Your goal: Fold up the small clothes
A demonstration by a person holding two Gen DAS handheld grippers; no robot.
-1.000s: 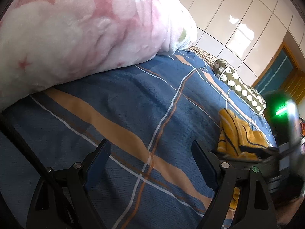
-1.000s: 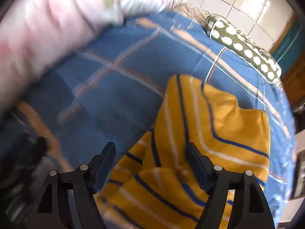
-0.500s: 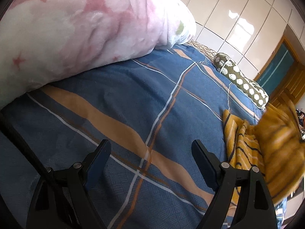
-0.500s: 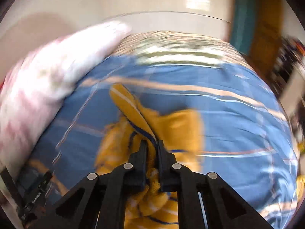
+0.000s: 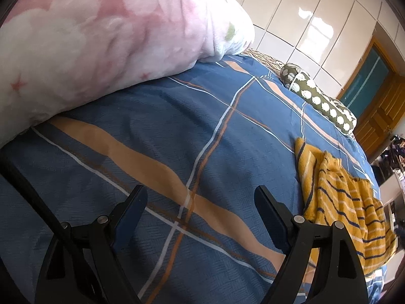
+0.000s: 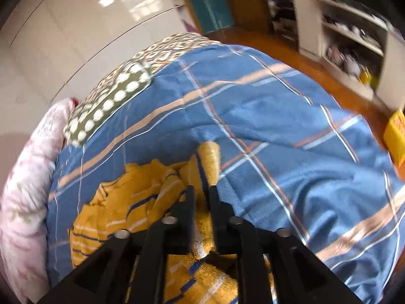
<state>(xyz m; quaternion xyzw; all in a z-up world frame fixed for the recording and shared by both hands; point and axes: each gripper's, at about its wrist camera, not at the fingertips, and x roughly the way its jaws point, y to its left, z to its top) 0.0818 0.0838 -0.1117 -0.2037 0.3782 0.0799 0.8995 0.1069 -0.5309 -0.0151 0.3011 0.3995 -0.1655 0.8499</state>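
Observation:
A small yellow garment with navy and white stripes (image 5: 339, 202) lies crumpled on the blue plaid bedspread (image 5: 177, 126), at the right of the left wrist view. My left gripper (image 5: 200, 207) is open and empty, low over the bedspread, well left of the garment. In the right wrist view my right gripper (image 6: 202, 195) is shut on a fold of the yellow garment (image 6: 141, 202), and a yellow end of the cloth sticks out past the fingertips.
A big pink and white fluffy blanket (image 5: 101, 38) is piled at the left of the bed. A green bolster with white dots (image 5: 319, 98) lies along the far edge. A white shelf unit (image 6: 349, 45) and a wooden floor lie beyond the bed.
My right gripper closed on the yellow garment and swung round with it towards the room. The garment has shifted and bunched up. My left gripper has stayed open and almost still.

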